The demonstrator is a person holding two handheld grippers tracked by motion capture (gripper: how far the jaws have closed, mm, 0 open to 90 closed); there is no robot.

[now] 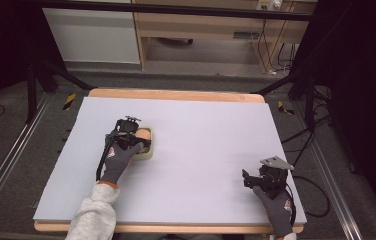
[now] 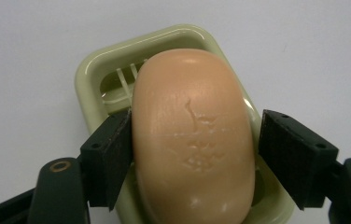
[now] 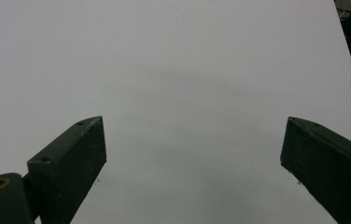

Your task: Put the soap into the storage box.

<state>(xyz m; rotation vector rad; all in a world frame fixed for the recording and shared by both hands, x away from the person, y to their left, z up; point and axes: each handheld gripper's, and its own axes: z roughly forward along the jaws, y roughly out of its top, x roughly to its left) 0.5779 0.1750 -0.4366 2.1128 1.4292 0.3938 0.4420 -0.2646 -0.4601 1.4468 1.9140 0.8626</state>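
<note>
Between the left gripper's [image 2: 194, 154] parted pads, a smooth oval soap [image 2: 192, 140] atop a glossy green dish [image 2: 89, 79]; right gripper [image 3: 192, 154] agape.

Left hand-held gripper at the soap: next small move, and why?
Probably close the left hand-held gripper a little. Its jaws straddle the soap bar lying in the green dish; one jaw touches its side, the other stands slightly off, so it is not yet clamped.

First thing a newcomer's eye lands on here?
The peach soap bar in its pale green dish, left of centre on the lavender table cover. The left gripper straddles the bar, one jaw touching it, the other with a small gap. The right gripper sits open over bare cover near the table's front right corner.
</note>
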